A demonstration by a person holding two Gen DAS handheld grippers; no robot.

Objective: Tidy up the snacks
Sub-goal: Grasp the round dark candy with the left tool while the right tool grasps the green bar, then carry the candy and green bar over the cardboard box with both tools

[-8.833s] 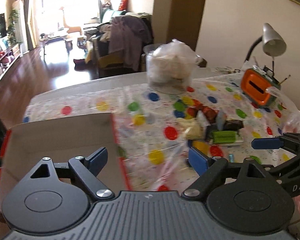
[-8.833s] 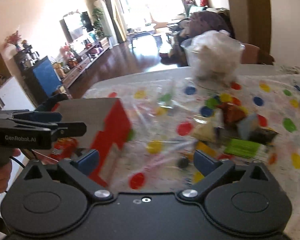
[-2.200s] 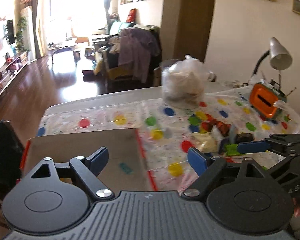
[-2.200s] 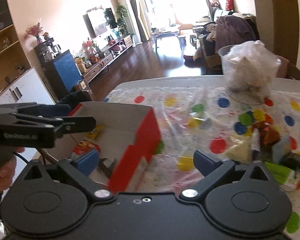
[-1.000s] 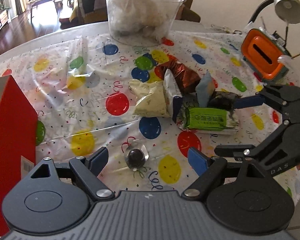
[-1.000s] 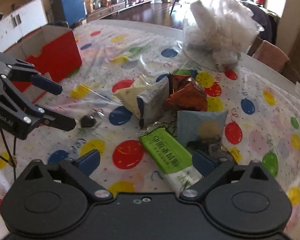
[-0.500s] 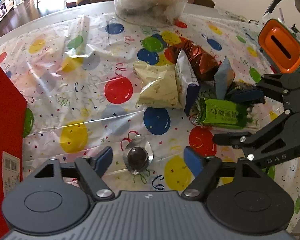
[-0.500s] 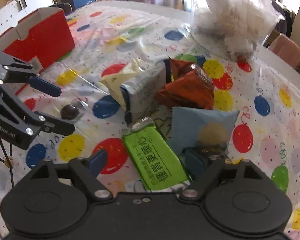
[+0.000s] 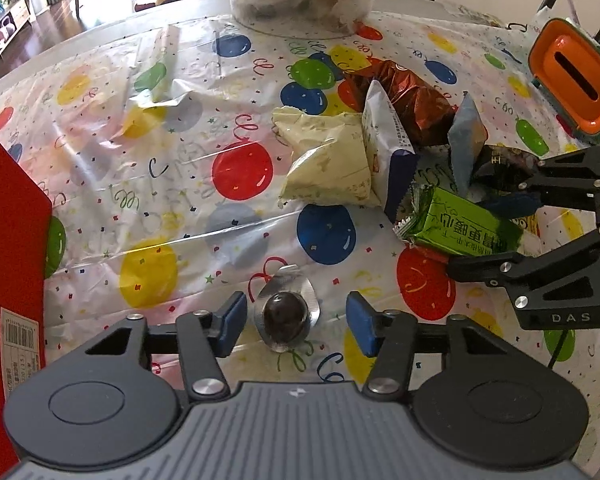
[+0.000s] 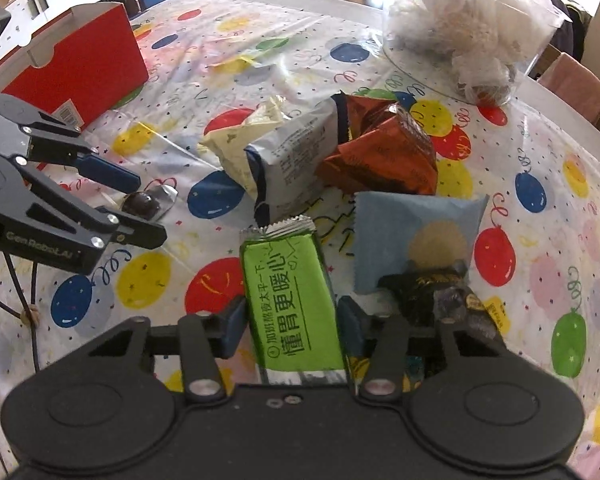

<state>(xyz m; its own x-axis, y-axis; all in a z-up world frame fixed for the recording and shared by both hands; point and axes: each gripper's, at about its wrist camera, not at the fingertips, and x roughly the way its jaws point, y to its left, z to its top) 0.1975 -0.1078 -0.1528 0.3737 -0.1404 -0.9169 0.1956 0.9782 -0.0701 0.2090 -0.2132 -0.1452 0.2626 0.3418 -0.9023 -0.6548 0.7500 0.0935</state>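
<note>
A small dark chocolate ball in clear wrap (image 9: 286,312) lies on the balloon-print tablecloth between the fingers of my left gripper (image 9: 296,322); the jaws are open around it, with gaps on both sides. It also shows in the right wrist view (image 10: 142,203). My right gripper (image 10: 291,326) straddles a green snack bar (image 10: 292,300), also in the left wrist view (image 9: 466,226); its pads sit close to the bar's sides, and contact is unclear. The red cardboard box (image 10: 74,54) stands at the far left.
A pile of snacks lies mid-table: a cream packet (image 9: 328,164), a white-blue packet (image 10: 296,152), a brown foil bag (image 10: 384,152), a light blue sachet (image 10: 416,236) and a black wrapper (image 10: 440,292). A clear tub with a plastic bag (image 10: 464,20) stands behind. An orange device (image 9: 572,84) sits far right.
Both grippers have dropped closer to the table and narrowed. The left now brackets the chocolate ball; the right has moved forward over the green bar.
</note>
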